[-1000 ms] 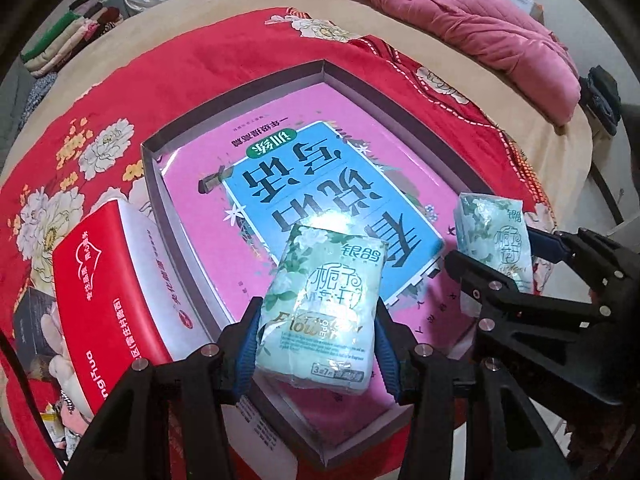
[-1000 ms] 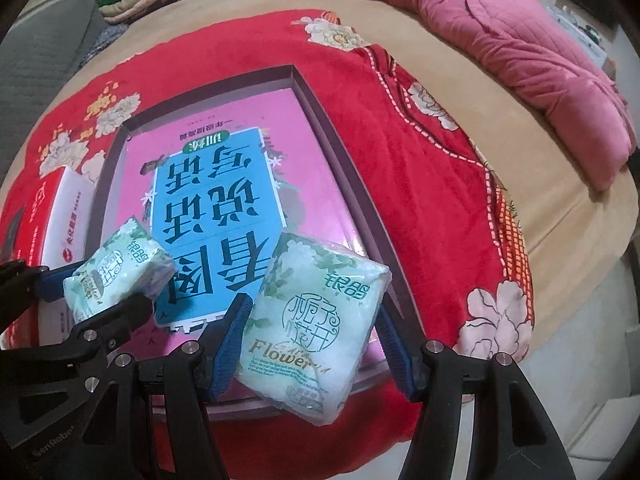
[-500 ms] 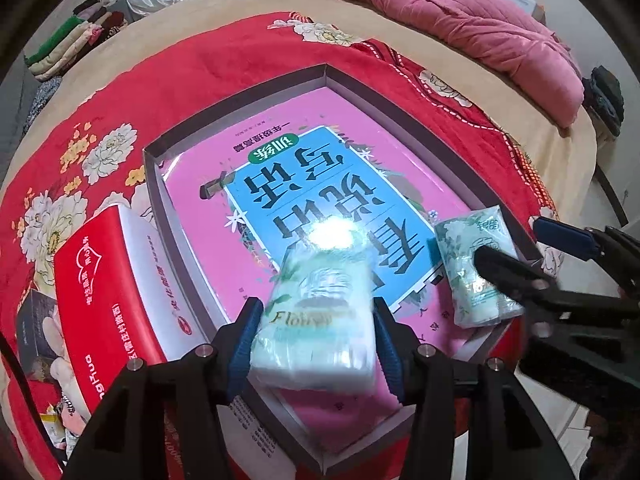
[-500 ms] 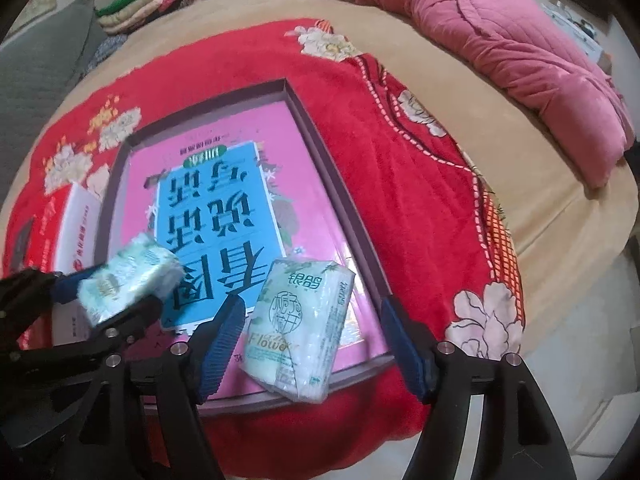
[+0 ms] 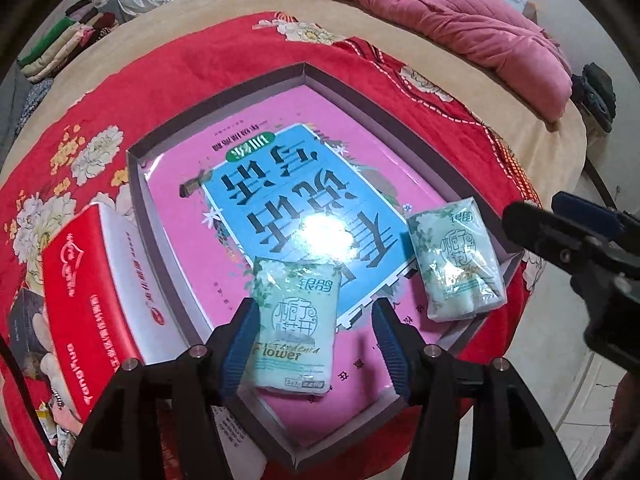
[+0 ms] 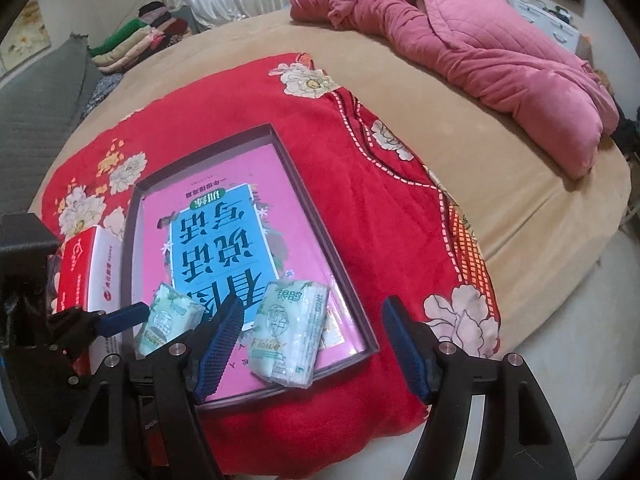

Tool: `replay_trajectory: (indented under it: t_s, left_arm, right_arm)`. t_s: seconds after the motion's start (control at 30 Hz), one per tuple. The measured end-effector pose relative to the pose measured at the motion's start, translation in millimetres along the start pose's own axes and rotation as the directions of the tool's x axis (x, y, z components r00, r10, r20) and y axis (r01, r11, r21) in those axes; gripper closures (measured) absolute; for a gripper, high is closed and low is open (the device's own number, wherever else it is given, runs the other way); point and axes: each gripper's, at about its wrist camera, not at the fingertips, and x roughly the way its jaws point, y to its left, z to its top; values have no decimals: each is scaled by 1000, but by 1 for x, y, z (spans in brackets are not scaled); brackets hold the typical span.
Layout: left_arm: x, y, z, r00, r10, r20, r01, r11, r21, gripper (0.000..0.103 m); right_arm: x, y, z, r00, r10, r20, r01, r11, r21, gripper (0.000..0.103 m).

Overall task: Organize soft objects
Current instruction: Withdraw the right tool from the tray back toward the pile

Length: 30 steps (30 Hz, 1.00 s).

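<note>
Tray (image 5: 138, 184): shallow box on the bed's red blanket (image 5: 192, 64), book cover (image 5: 296, 200) inside.
Left pack (image 5: 298, 320): lay near my front rim; light, squashy, slick film, so I judged a pinch across its long sides best.
Right pack (image 6: 290, 336): same, at the front right corner.
Left gripper (image 5: 312, 344): fingers opening, straddling its pack.
Right gripper (image 6: 312, 344): fingers wide, holding nothing.

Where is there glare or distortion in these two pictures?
Left wrist view: a white glare spot sits on the glossy book cover inside the box, washing out some print. Both views: fisheye bending curves the bed's edge and darkens the corners.
</note>
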Motion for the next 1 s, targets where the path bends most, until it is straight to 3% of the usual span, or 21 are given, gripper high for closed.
replay_trajectory:
  t_s: [0.2,0.63,1.0]
  left_arm:
    - [-17,4,0,999,18,33,-18,1000,-2,33]
    - [-52,12,-13,993,48,105,-49,999,11,25]
    - [-100,48,-26,972,106,211,-93,993,-69,20]
  right_arm:
    - [-2,-2,-3,1000,-14,0,14,1000,-1,27]
    - [-10,8,-10,999,-33,18,33,999,-4,26]
    - [-35,38,-8,996,-18,89,21,999,-32,23]
